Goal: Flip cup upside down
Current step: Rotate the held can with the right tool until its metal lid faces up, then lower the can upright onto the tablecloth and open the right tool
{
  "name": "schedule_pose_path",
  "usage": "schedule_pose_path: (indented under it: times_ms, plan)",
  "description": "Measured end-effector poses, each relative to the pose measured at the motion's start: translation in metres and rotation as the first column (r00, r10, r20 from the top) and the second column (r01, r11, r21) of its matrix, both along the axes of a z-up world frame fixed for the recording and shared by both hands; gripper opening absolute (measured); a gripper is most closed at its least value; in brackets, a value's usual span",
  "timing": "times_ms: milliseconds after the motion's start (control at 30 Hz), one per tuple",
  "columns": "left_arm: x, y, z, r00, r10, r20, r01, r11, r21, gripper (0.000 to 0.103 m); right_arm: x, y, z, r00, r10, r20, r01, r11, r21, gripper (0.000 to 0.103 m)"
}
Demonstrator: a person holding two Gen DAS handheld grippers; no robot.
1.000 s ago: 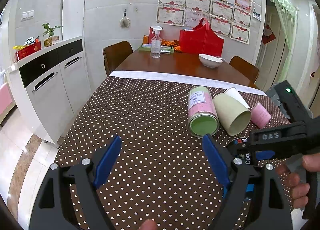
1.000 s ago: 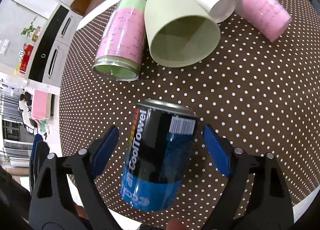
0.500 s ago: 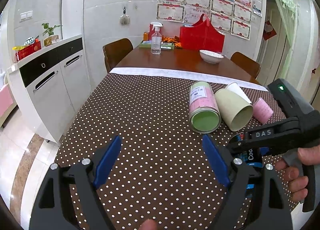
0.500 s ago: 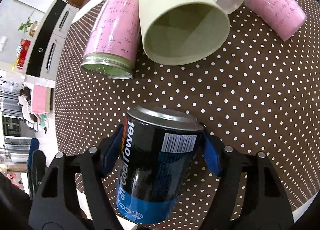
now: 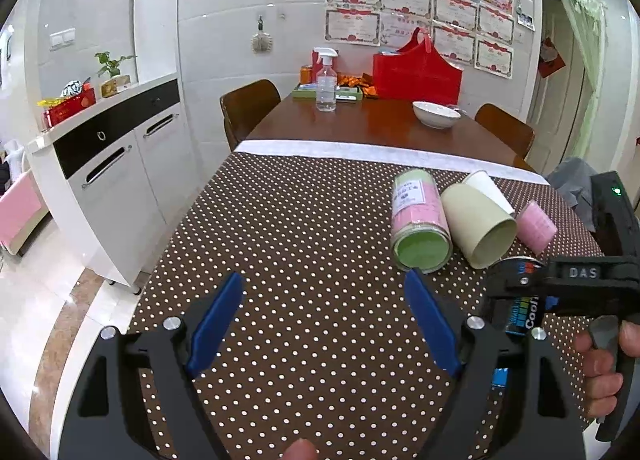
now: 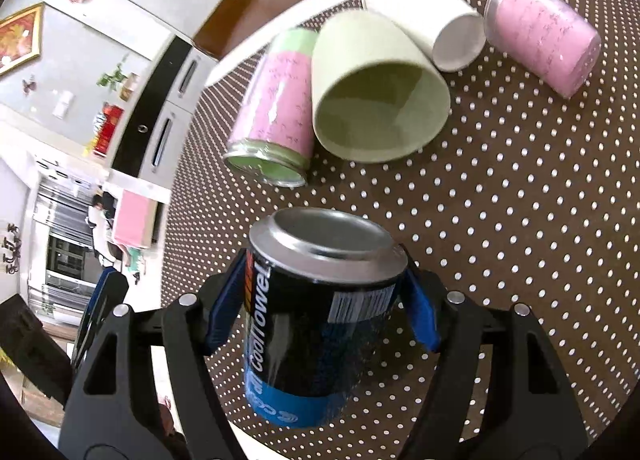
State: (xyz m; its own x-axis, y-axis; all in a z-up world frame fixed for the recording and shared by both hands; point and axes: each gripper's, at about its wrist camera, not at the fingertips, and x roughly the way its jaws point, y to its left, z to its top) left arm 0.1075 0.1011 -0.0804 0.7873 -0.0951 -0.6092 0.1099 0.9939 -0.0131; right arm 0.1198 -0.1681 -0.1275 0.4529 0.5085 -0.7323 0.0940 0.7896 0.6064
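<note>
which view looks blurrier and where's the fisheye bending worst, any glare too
Right wrist view: softer, with motion smear on the black can held by the right gripper and on the pale green cup; the table edge curves strongly. Left wrist view: sharper; the white cabinet and walls bow at the edges, with daylight sheen on the wooden table. The left gripper is crisp.

Glossy metal can point(image 6: 320, 300), dotted cloth point(image 6: 520, 240)
</note>
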Motion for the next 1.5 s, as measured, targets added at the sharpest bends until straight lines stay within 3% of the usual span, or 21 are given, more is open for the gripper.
schedule_pose_path:
  times_ms: [300,533,833,1133,1500]
  plan:
    - [-0.005,-0.015,0.011,1.000,-0.003,0.019,0.004,1.000,-0.012,0.082,-0.032,-0.013,0.047,0.967,-0.026,0.255,0.065,0.987,-0.146,0.067]
    - [-0.010,-0.021,0.015,0.999,-0.006,0.038,0.007,1.000,-0.029,0.082,-0.057,-0.015,0.063,0.913,-0.009,0.408,0.134,0.950,-0.280,0.067]
    - [-0.011,-0.018,0.012,0.999,-0.001,0.043,0.004,0.997,-0.072,0.082,-0.063,0.007,0.070,0.837,0.033,0.546,0.214,0.898,-0.383,0.067]
    - [-0.014,-0.017,0.008,0.999,-0.011,0.052,0.015,0.996,-0.084,0.082,-0.067,0.020,0.058,0.813,0.074,0.578,0.238,0.863,-0.446,0.067]
    - [-0.014,-0.018,0.001,0.999,-0.030,0.039,0.034,0.995,-0.094,0.082,-0.074,0.032,0.049,0.832,0.134,0.538,0.181,0.851,-0.492,0.066]
